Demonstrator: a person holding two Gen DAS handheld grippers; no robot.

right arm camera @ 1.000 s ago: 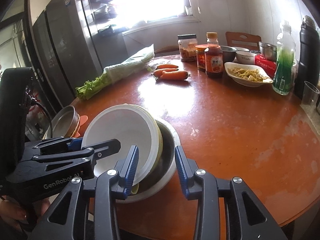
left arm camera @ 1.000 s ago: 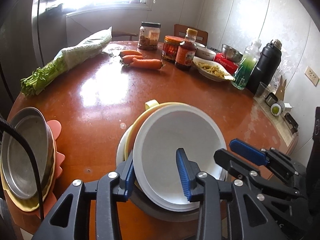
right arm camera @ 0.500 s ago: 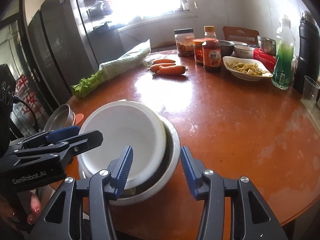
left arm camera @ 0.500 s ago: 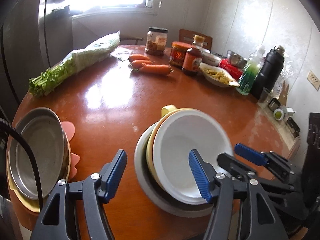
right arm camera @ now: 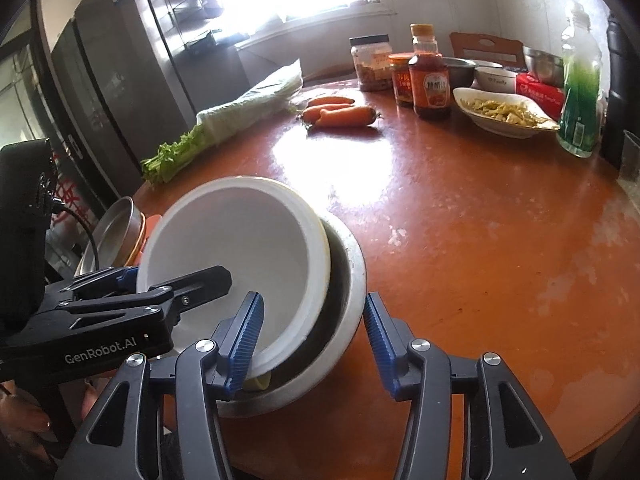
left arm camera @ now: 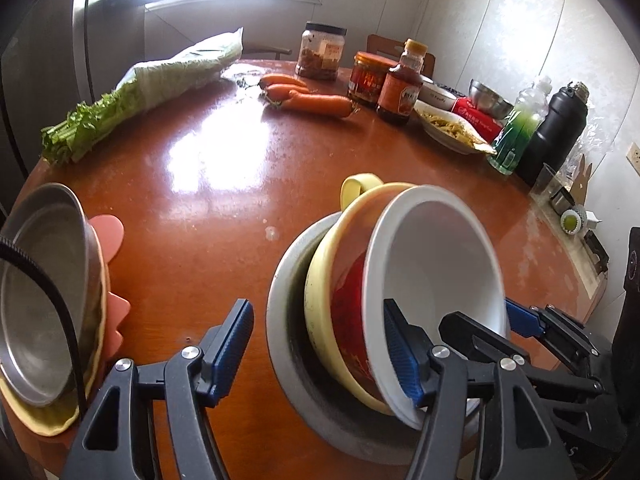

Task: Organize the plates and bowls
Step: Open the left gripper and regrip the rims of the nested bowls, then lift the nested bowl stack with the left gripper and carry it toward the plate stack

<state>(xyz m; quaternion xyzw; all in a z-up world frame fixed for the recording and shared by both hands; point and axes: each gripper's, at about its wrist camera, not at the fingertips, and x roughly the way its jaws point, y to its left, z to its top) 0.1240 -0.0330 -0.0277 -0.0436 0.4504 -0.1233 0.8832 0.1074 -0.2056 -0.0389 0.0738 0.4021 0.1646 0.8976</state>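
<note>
Both grippers' fingers [left arm camera: 236, 344] have spread; yellow bowl [left arm camera: 320, 288] seemingly mostly hidden.

Worktop [left arm camera: 224, 208]: glossy, reddish-brown, worn patches. White bowl [left arm camera: 436, 264]: smooth, matt, plastic-like. Yellow bowl [left arm camera: 320, 300]: glossy, red inside. Outer basin [right arm camera: 352, 280]: dull metal. Plate [left arm camera: 40, 300]: brushed metal. Fingers [right arm camera: 244, 336]: ribbed blue pads, black plastic.

Round brown table [left arm camera: 224, 216] (glossy) bears carrots [left arm camera: 308, 98], celery [left arm camera: 132, 96], metal bowl [left arm camera: 304, 392].
</note>
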